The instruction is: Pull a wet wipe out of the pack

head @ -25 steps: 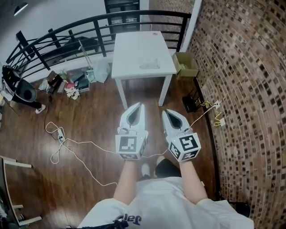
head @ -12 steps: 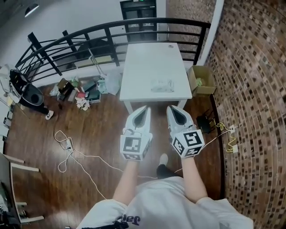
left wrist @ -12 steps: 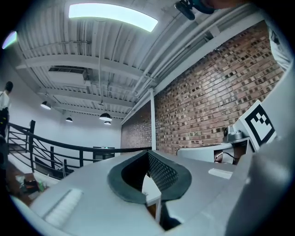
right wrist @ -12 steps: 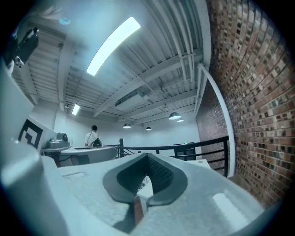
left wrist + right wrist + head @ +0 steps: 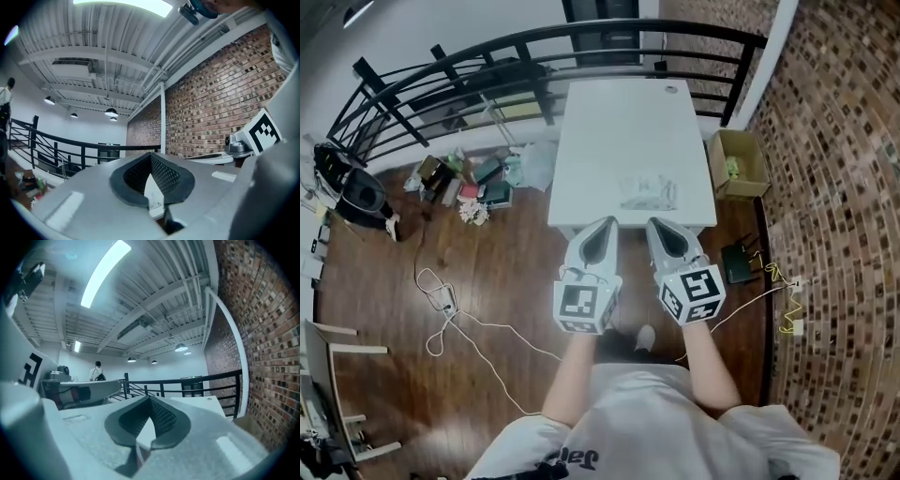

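A clear wet wipe pack lies on the near right part of the white table. Both grippers are held side by side, pointing level at the table's near edge. My left gripper is shut with nothing in it, and its jaw tips meet in the left gripper view. My right gripper is also shut and empty, just short of the pack; its jaws show joined in the right gripper view. The table top shows beyond them. The pack is hidden in both gripper views.
A black railing curves behind the table. A cardboard box stands by the brick wall at the right. Clutter and a white cable lie on the wood floor. A person stands far off.
Both grippers have been carried forward toward the table, still shut. The table and pack now sit much nearer, with the jaw tips at its front edge.
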